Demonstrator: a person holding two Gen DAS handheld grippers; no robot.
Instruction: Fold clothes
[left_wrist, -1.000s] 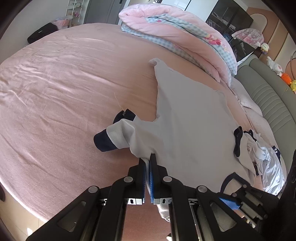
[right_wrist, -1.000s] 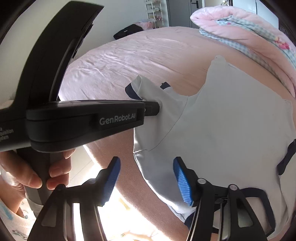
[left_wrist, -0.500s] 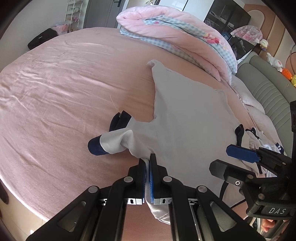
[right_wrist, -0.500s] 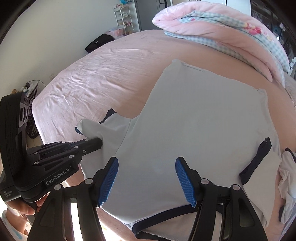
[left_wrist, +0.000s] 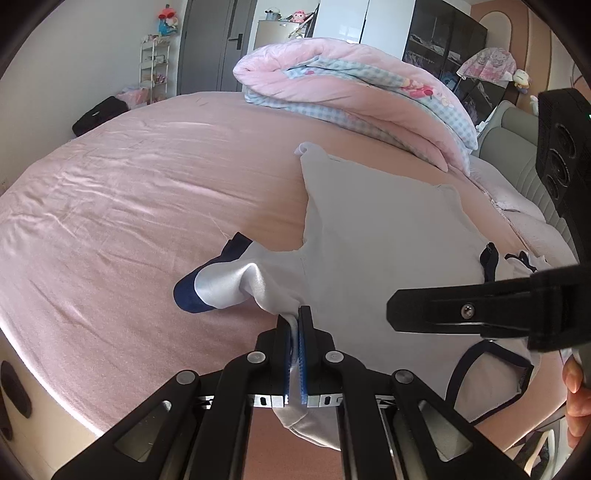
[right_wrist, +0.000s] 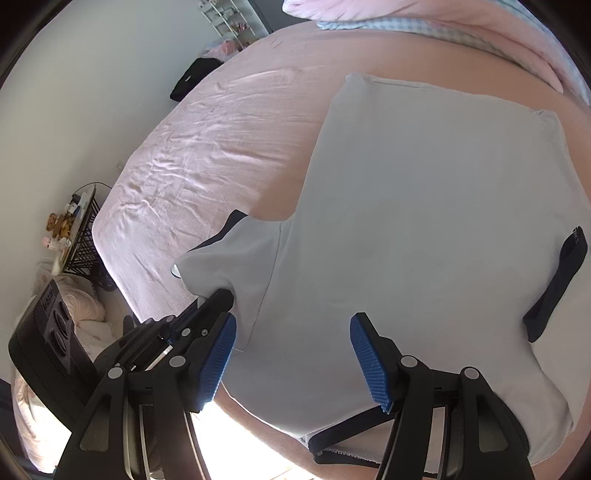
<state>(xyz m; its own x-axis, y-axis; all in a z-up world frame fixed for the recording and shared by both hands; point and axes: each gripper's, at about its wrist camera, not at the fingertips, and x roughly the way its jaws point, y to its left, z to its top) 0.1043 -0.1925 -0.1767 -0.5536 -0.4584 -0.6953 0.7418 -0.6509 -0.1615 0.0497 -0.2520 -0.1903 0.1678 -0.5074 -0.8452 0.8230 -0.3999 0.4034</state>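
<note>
Left tongs (left_wrist: 294, 325) pinch shirt (left_wrist: 384, 236); right tongs (right_wrist: 291, 354) above.

Bedroom in a home. Large bed (left_wrist: 147, 206) under a pink sheet, a folded pink and blue-checked quilt (left_wrist: 354, 96) at its far side, a grey padded headboard (left_wrist: 517, 155) to the right. Dark wardrobe (left_wrist: 443, 48), grey door (left_wrist: 218, 40), white wire shelf rack (left_wrist: 155, 62) and plush toys (left_wrist: 299, 16) along the walls; black bedside stand (right_wrist: 83, 225) with small items.
</note>
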